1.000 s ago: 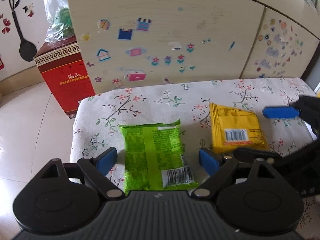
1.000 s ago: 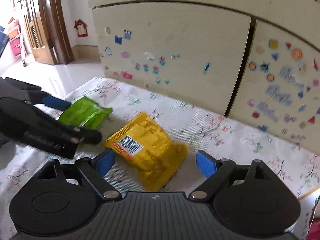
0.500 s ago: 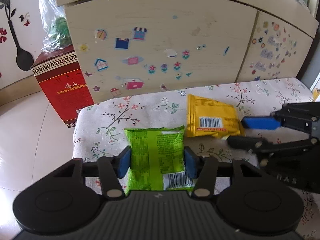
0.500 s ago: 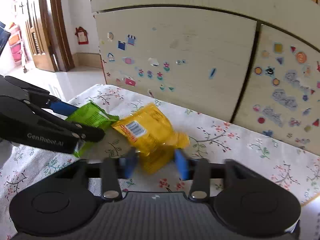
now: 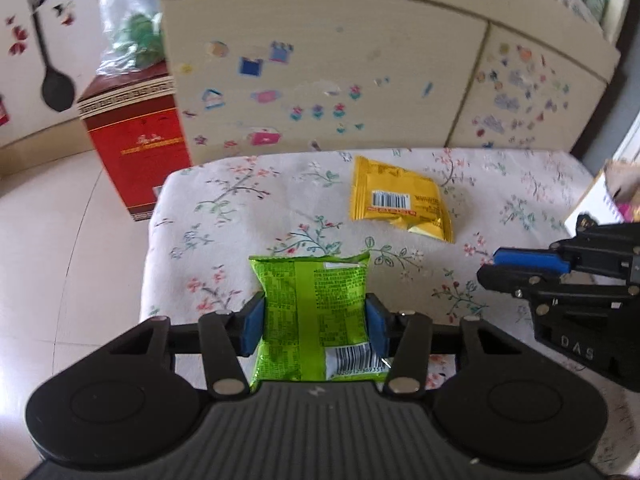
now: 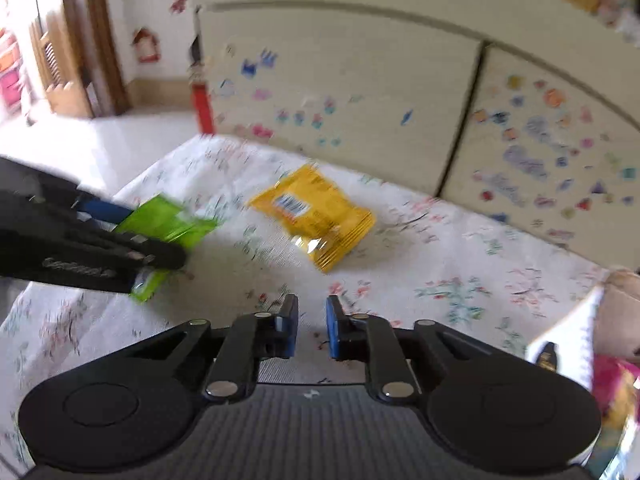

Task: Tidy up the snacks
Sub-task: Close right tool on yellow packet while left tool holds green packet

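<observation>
Home room, stickered cabinet (image 5: 320, 80), floral tablecloth (image 5: 224, 208), tiled floor (image 5: 60, 240)

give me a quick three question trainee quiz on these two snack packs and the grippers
1. True or false: the left gripper is shut on the green snack pack.
2. Multiple choice: where is the yellow snack pack? A) between the pads of the right gripper B) lying on the flowered cloth, clear of both grippers C) on top of the red box
3. Fill in: the printed bar code on the yellow snack pack faces ____.

Key
1. True: both blue pads press its sides.
2. B: the right gripper is shut with nothing between its pads.
3. Up, toward the cameras.
</observation>
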Tool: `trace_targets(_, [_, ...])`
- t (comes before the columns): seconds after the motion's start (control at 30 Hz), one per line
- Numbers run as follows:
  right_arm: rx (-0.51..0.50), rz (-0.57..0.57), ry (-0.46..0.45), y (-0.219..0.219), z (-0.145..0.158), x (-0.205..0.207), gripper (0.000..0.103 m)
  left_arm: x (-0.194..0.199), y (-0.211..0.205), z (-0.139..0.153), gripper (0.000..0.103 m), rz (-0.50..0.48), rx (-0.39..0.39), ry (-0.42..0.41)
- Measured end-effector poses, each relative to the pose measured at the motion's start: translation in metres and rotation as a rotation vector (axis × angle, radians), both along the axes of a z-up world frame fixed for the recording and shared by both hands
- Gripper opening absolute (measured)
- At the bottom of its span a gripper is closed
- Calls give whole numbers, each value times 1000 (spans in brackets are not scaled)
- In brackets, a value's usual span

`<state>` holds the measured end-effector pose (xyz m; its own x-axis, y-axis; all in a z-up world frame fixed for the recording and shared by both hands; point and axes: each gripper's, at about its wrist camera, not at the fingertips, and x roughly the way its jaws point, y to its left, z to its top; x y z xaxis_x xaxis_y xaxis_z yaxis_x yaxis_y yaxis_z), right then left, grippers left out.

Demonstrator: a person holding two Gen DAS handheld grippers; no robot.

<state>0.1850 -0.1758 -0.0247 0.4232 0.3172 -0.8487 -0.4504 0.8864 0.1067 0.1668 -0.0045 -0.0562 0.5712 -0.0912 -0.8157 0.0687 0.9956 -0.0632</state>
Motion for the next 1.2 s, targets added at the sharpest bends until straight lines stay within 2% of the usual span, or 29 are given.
trace_targets(0.03, [26,-15,1,-2,2,0,36,-4,1,3,50,10,6,-18])
trace_targets(0.07, [58,-23,13,-5,5,2,52,-7,1,5,50,13,17,-27])
trace_targets(0.1, [71,-22,17,-6,6,4,63,-9,0,4,50,8,27,-27])
trace_targets(0.23, [62,34,-15,3,12,17,67,-9,1,-2,50,-10,46,-11])
trace_targets(0.3, [51,71,-18,10,10,29,72,-5,5,-4,50,2,44,2])
trace_targets(0.43, [2,139,-13,27,-3,53,75,1,11,-9,50,32,12,38])
trace_targets(0.5, [-12,170,2,35,-11,64,84,2,11,-9,50,31,13,37])
trace_targets(0.57, [-32,204,1,40,-17,70,87,2,12,-8,50,28,9,41])
trace_targets(0.73, [-49,241,37,43,-37,83,90,4,12,-10,50,29,8,43])
trace_targets(0.77, [-29,230,39,41,-38,83,90,3,11,-10,50,25,16,40])
trace_targets(0.83, [15,215,77,38,-39,86,80,3,9,-11,50,21,25,34])
trace_targets(0.9, [33,207,74,36,-36,82,56,2,9,-11,50,27,25,30])
trace_targets(0.93, [38,204,76,36,-34,79,51,2,8,-10,50,30,26,28])
trace_targets(0.97, [35,201,77,36,-31,77,39,2,8,-10,50,33,28,26])
trace_targets(1.0, [29,200,79,37,-29,73,33,1,7,-10,50,33,31,24])
trace_targets(1.07, [14,183,83,35,-27,68,27,-1,5,-10,50,30,36,20])
trace_targets(1.13, [-6,183,83,34,-24,60,26,-3,5,-9,50,34,34,20])
trace_targets(1.2, [-2,203,104,30,-19,55,37,-5,5,-8,50,36,28,22])
